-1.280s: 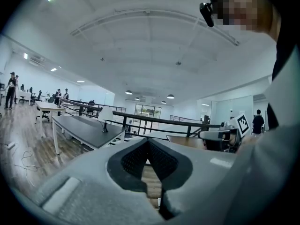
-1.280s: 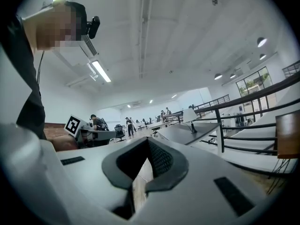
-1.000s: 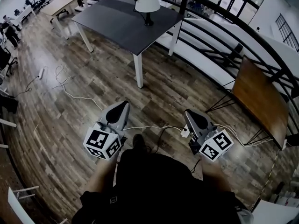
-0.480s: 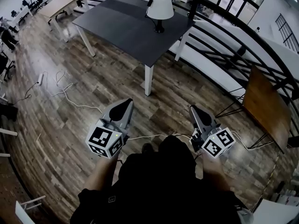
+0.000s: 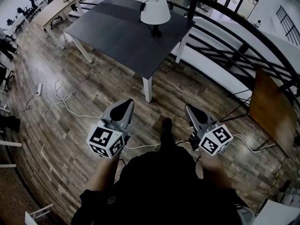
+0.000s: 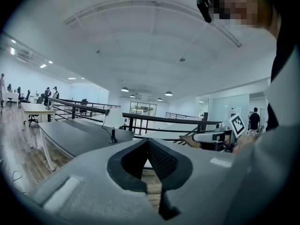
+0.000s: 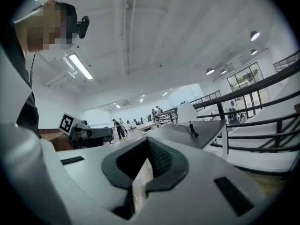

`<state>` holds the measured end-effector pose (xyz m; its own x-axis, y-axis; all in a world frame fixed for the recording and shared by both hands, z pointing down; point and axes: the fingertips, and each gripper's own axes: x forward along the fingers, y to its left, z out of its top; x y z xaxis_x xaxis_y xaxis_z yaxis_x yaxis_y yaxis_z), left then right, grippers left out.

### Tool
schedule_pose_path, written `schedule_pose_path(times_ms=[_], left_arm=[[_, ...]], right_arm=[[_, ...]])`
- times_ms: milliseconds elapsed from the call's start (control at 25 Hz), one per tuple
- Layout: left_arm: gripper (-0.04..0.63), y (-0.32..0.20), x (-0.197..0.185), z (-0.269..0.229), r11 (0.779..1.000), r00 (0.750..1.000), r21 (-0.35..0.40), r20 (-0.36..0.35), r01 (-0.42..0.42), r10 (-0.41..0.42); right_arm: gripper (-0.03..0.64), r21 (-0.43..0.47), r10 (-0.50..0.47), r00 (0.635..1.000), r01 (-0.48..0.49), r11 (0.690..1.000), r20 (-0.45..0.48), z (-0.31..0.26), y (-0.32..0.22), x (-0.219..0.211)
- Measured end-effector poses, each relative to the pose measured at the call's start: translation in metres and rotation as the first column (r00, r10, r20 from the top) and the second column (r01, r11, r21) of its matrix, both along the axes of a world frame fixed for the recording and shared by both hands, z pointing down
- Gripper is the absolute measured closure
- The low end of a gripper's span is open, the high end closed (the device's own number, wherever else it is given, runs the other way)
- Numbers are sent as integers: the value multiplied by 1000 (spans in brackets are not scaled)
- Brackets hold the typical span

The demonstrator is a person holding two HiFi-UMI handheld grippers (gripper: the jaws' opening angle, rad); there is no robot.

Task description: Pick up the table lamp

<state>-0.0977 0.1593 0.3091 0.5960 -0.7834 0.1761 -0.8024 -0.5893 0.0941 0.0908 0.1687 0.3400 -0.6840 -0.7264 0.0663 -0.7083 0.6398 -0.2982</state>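
A white-shaded lamp (image 5: 155, 12) stands upright on a dark bench (image 5: 117, 32), near the bench's far edge beside a black railing (image 5: 225, 29). The left gripper (image 5: 124, 106) and right gripper (image 5: 190, 109) are held out side by side over the wood floor (image 5: 84, 83), well short of it. Each one's fingers (image 6: 161, 162) are pressed together with nothing between them. From the head view the lamp sits beyond and between the two grippers, with the bench's near corner and a stretch of floor in between. In the left gripper view it appears to the left of the closed fingertips, and in the right gripper view to their right. Neither gripper touches it. A white cable (image 5: 70, 108) trails across the floor to the left.
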Motion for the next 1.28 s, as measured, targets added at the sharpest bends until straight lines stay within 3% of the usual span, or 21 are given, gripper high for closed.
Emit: schedule_pose_path(times_ms=[440,640,1040,1280], left_arm=[[592,-174,22,-10,996,995,-16,27,93,-92],[592,-237,33,-3,990,990,-46,45,134,-132],[592,-316,34,8,988,990,-71,21,139,-138],[592,-367,9,20,992,994,-72,20,106,-104]], right_arm=[[604,27,-98,993,100,995,-73,-6,-176,23],[604,-6,-129,987,129,992,-91,0,-248,31],[604,-41,-190,975,186,982,-118,10,-333,-2],[604,-47,-180,972,175,983,-148,15,-381,-39]])
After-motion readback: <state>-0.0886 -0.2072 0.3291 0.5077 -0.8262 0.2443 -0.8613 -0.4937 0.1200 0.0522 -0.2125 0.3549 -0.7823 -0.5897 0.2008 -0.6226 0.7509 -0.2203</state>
